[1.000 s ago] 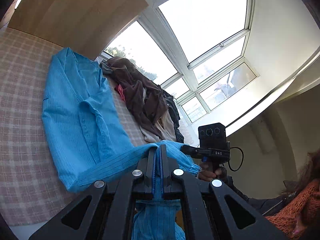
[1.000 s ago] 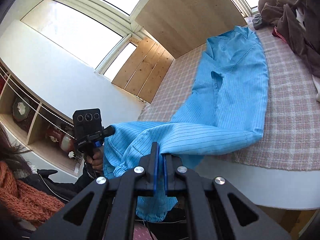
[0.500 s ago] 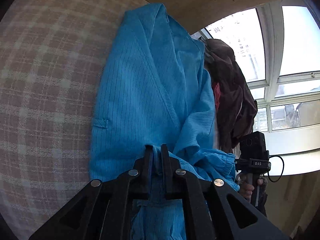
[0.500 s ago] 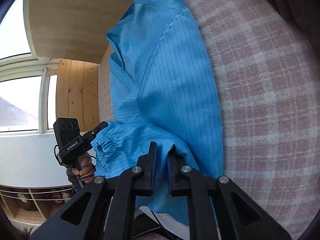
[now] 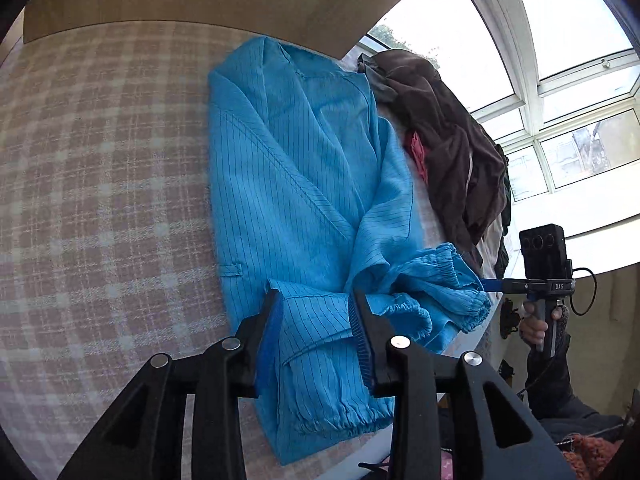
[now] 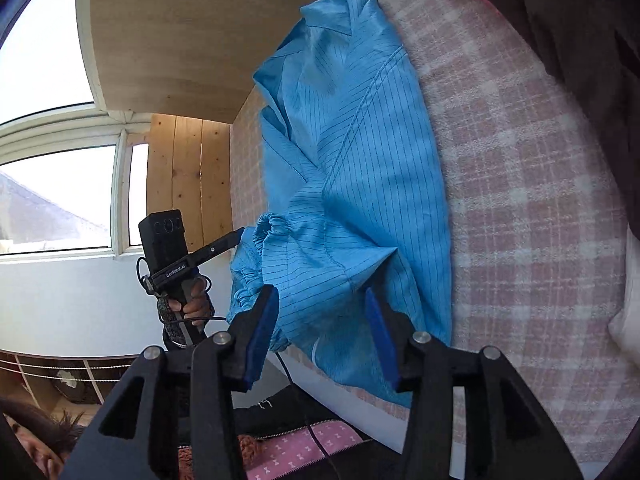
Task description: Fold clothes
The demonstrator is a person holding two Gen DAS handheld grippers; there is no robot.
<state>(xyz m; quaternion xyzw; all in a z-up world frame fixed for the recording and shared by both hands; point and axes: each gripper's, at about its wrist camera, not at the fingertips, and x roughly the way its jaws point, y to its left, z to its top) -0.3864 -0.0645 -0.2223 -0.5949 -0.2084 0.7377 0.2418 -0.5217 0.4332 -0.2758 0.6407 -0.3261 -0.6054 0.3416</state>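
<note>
Both the left tongs [image 5: 316, 316] and right tongs [image 6: 320, 320] are opening, releasing the blue jacket's [image 5: 288, 184] cuffed sleeves [image 5: 436, 280] folded across its body.

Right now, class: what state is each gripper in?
Left gripper: jaws opening, blue garment between them, not pinched.
Right gripper: jaws opening, garment between them, not pinched.

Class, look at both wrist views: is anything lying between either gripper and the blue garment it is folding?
Nothing visible. The blue garment lies directly between the opening fingers of the left gripper and of the right gripper. The dark clothes pile sits off to one side on the checked cover.
</note>
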